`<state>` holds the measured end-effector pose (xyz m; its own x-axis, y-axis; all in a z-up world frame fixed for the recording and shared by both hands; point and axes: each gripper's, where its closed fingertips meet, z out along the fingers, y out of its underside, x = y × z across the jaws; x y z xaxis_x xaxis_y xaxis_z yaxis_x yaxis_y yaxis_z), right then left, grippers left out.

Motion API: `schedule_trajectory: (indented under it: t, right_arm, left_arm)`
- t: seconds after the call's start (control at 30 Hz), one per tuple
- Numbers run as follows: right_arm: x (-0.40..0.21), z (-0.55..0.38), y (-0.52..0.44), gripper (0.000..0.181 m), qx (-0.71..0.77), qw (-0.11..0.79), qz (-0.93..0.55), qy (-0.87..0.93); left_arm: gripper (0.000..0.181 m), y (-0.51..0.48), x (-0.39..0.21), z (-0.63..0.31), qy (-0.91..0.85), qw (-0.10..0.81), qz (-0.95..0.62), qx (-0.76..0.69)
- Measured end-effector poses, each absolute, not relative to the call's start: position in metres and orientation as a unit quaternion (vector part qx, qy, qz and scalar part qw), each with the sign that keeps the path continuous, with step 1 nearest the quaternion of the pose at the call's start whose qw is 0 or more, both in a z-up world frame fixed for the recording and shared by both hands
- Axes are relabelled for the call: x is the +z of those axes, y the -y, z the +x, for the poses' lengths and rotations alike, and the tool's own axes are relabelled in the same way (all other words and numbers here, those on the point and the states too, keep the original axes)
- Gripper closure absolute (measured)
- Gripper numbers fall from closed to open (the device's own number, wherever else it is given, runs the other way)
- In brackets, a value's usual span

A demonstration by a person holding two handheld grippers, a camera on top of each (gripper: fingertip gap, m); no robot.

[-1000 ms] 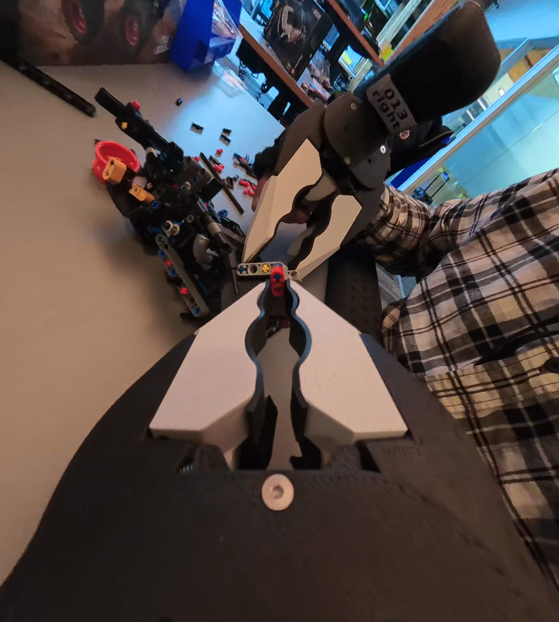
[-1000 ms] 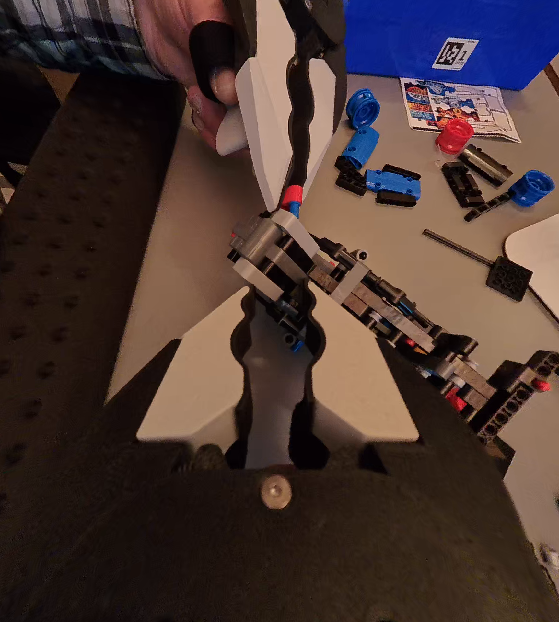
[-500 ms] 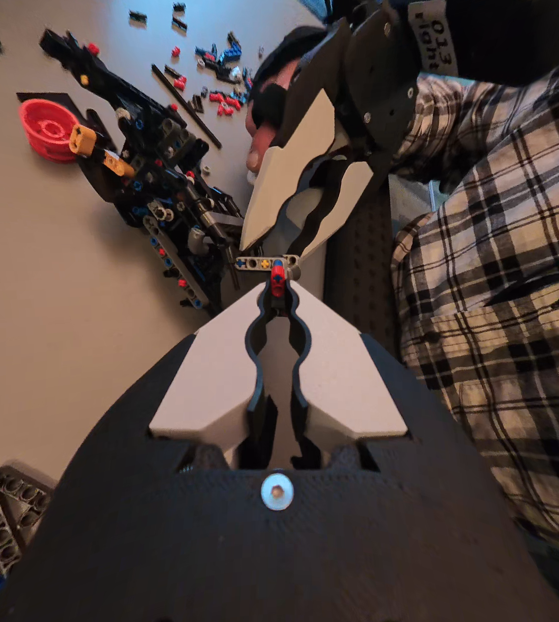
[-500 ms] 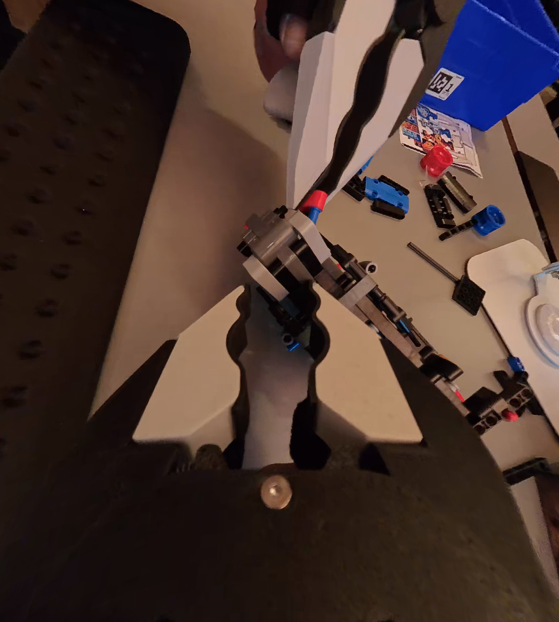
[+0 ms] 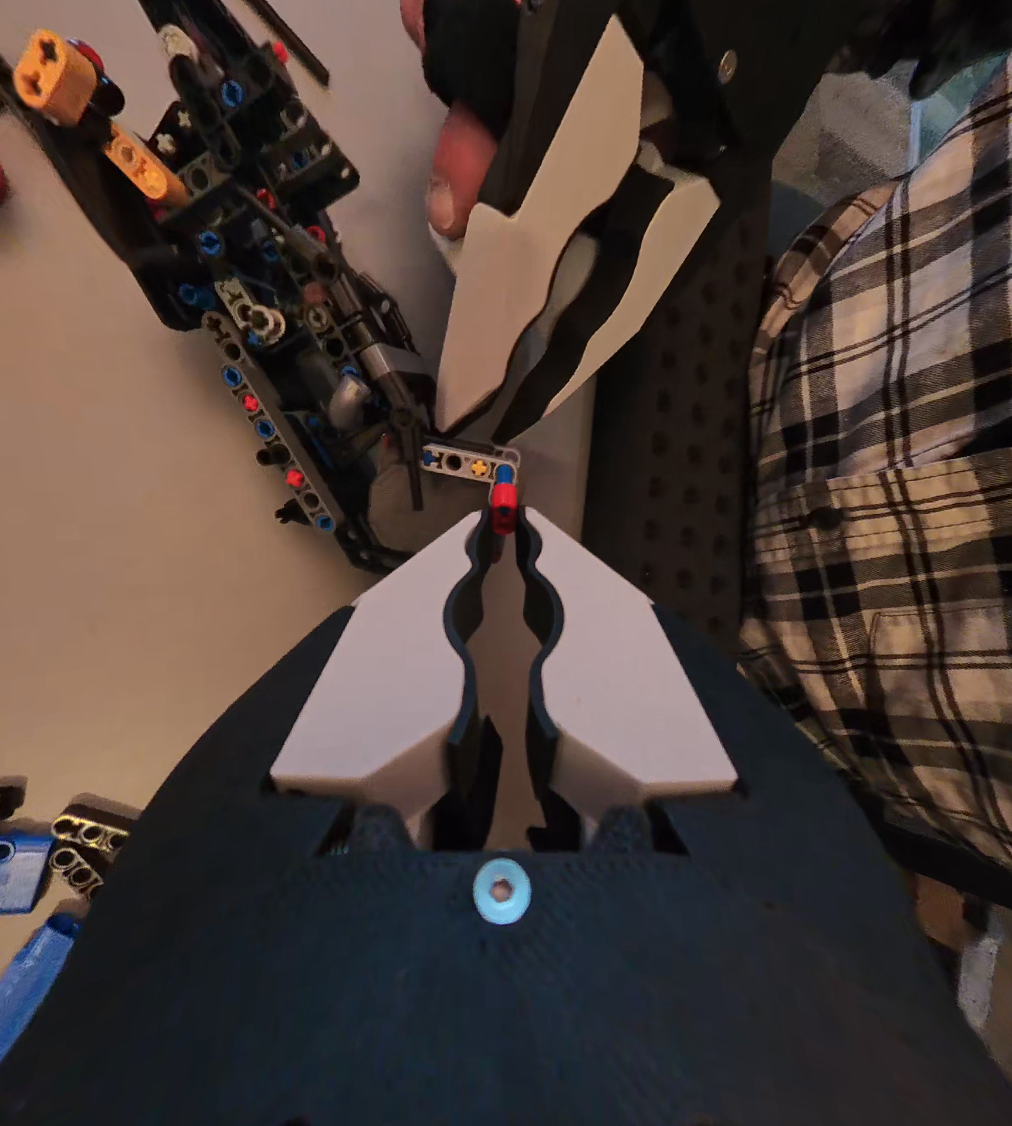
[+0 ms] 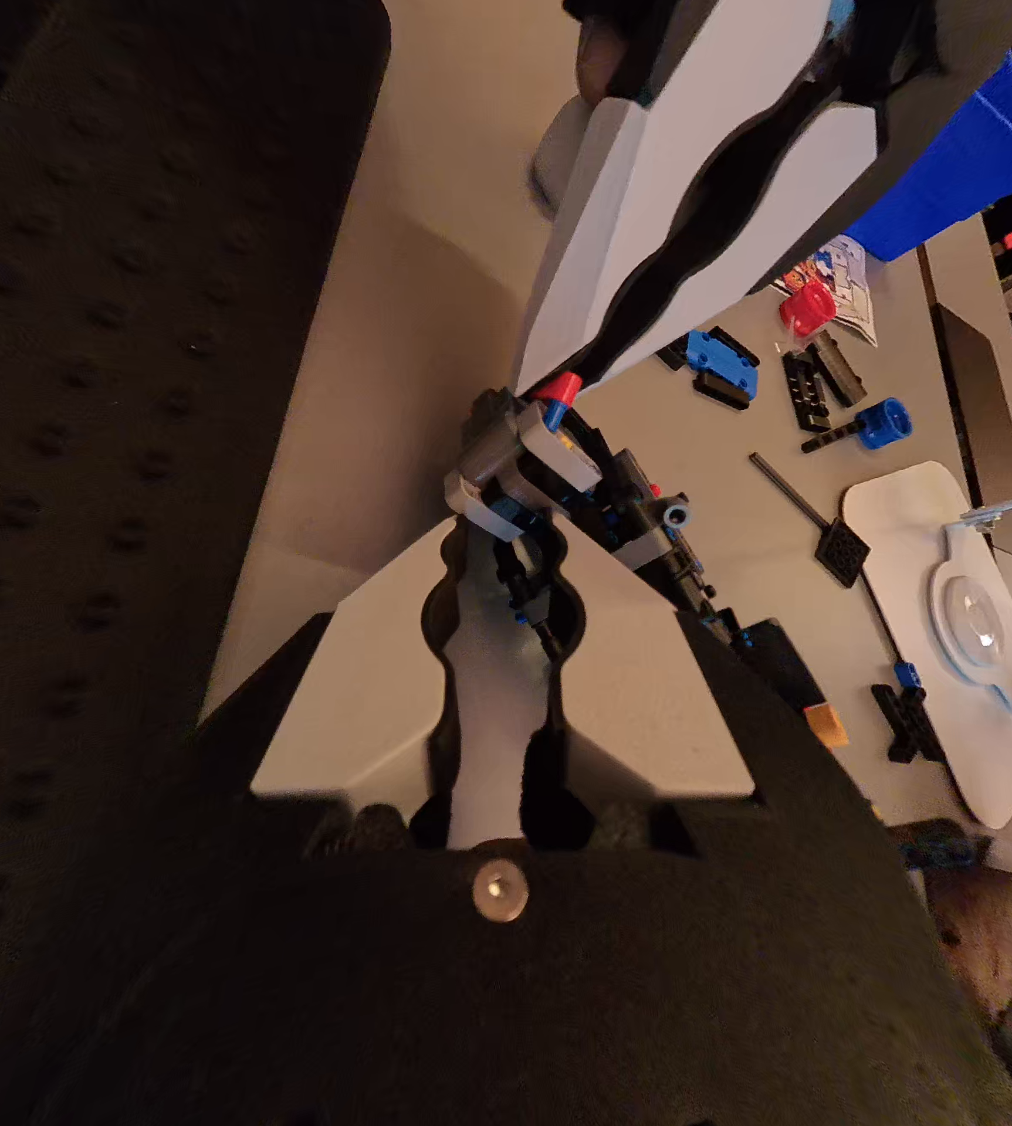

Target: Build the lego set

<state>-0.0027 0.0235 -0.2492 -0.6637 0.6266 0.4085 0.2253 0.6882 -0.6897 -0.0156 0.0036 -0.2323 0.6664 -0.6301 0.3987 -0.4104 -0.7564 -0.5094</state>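
Left tool (image 5: 503,518) is pinched narrow on a small red-and-blue plastic pin (image 5: 502,495), its blue end entering the light grey holed beam (image 5: 468,464) at the near end of the long black lego chassis (image 5: 259,292); how deep it sits is hard to judge. Right tool (image 6: 506,536) grips that same end of the chassis, though its tips cover the contact, so exactly which part it clamps stays unclear. The build stretches away across the pale grey surface (image 5: 52,548), its far end cut off. Beyond lie a blue plastic bin (image 6: 954,164), loose blue and black pieces (image 6: 723,365), a red wheel hub (image 6: 807,308), partly blurred.
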Motion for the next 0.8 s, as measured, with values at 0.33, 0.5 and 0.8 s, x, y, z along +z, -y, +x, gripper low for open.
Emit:
schedule_trajectory:
  t: [0.33, 0.5, 0.8]
  right_arm:
    - [-0.224, 0.009, -0.017, 0.167, 0.376, 0.274, -0.290, 0.836]
    - [-0.212, -0.002, -0.006, 0.174, 0.408, 0.273, -0.326, 0.808]
    - [-0.211, -0.005, 0.002, 0.176, 0.433, 0.256, -0.341, 0.794]
  left_arm:
    - [0.176, -0.003, -0.238, -0.008, -0.329, 0.203, -0.897, -0.214]
    - [0.176, -0.002, -0.237, -0.004, -0.357, 0.212, -0.894, -0.168]
    - [0.176, -0.001, -0.229, -0.002, -0.379, 0.252, -0.883, -0.119]
